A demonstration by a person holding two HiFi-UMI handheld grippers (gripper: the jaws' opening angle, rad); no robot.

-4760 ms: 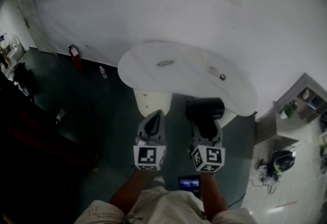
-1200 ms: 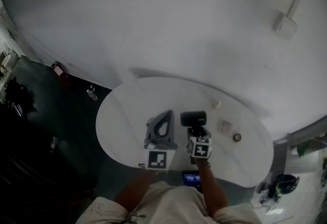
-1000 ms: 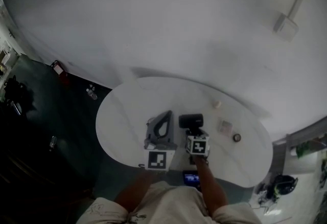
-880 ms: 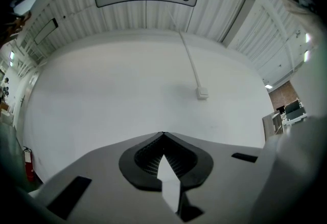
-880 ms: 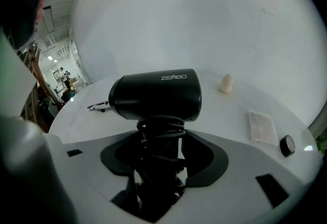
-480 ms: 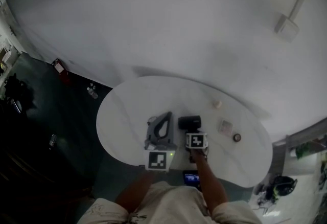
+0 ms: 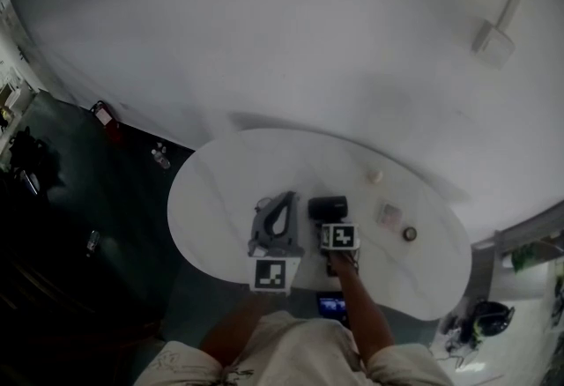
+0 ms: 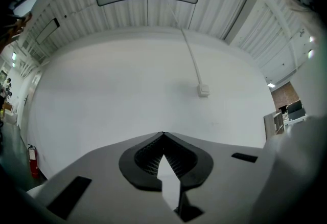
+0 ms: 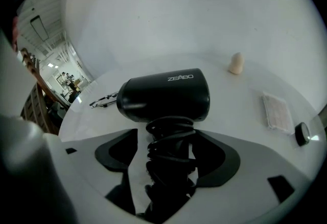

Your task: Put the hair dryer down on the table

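A black hair dryer lies on the white oval table, barrel toward the wall. In the right gripper view its barrel rests on the tabletop and its cord-wrapped handle runs back between my jaws. My right gripper points steeply down over the handle. Its jaws have just been opening, and a gap shows on each side of the handle, so the right gripper is open around it. My left gripper hovers level beside the dryer. Its tips meet, so the left gripper is shut and empty.
Right of the dryer lie a small beige lump, a flat white packet and a small dark round thing. A metal clip lies to its left. A fire extinguisher stands on the floor at the left.
The right gripper came down with the hair dryer onto the tabletop and tipped more steeply. Its jaws spread away from the handle. The left gripper stayed put.
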